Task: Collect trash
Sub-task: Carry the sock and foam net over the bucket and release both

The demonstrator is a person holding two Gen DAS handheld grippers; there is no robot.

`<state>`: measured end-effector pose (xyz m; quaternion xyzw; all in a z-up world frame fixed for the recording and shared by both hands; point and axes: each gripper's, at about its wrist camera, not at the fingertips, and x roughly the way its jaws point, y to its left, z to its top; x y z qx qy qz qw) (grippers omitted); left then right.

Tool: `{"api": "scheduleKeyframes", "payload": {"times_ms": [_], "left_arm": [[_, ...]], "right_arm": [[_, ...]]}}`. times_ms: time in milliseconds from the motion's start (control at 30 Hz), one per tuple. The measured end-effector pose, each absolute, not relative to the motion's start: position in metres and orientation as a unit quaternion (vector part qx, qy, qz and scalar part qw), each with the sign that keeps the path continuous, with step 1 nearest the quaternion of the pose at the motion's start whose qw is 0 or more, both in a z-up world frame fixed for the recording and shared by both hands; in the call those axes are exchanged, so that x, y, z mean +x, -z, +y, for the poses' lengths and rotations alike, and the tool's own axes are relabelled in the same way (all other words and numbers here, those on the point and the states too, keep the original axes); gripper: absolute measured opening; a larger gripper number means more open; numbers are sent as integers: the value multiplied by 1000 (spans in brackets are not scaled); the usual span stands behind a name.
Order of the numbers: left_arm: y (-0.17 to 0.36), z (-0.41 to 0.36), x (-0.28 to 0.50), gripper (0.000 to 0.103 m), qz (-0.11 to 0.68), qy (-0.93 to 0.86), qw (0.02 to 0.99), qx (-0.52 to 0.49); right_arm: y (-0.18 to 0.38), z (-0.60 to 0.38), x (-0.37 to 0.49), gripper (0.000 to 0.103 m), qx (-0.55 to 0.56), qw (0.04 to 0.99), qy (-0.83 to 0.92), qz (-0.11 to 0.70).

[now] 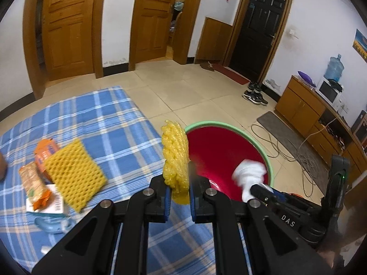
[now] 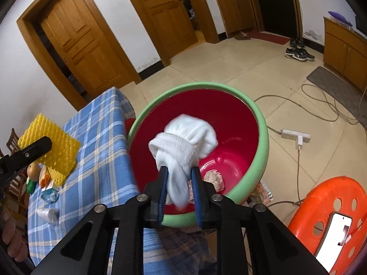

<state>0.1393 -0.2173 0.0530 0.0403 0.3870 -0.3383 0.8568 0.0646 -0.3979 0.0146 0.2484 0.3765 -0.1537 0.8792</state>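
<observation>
My left gripper [image 1: 180, 181] is shut on a crumpled yellow foam net [image 1: 175, 151], held up beside the rim of a red basin with a green rim [image 1: 229, 126]. My right gripper [image 2: 179, 174] hangs over the basin [image 2: 263, 142] with a white netted wad [image 2: 190, 137] between its blue pads; most of the wad bulges out past the fingertips. The left wrist view shows that wad [image 1: 248, 174] too, blurred, over the basin's near side. A pinkish crumpled scrap [image 2: 213, 176] lies in the basin's bottom. Seen from the right wrist, a left finger [image 2: 34, 149] crosses the yellow net [image 2: 57, 142].
On the blue checked cloth [image 1: 110, 119] lie a flat yellow foam net [image 1: 75, 174], orange wrappers [image 1: 43, 153], a white packet [image 1: 56, 204] and a blue plastic piece [image 1: 52, 225]. An orange stool [image 2: 325, 190] with a phone stands at the right. A power strip [image 2: 296, 135] and cables lie on the floor.
</observation>
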Motion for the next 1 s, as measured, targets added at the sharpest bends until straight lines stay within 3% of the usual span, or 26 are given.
{"api": "scheduleKeyframes", "payload": {"times_ms": [533,600,667,700,833,1000], "left_arm": [[-27,-284,145,12,408,379,829,58],[-24,-289,146,20,415,377,826,60],[-23,-290,146,41,417,372,827,58],[-23,-290,145,43,415,370,829,59],[-25,-287,143,46,411,364,834,62],[-28,-278,141,46,413,356,836,54]], "right_arm": [[-20,-428,39,26,279,871,192,355],[-19,-429,38,26,280,870,194,356],[-18,-429,38,26,279,870,196,356],[-18,-429,38,26,278,870,196,357],[-18,-428,38,27,277,871,193,356],[-22,-424,36,39,275,874,190,352]]}}
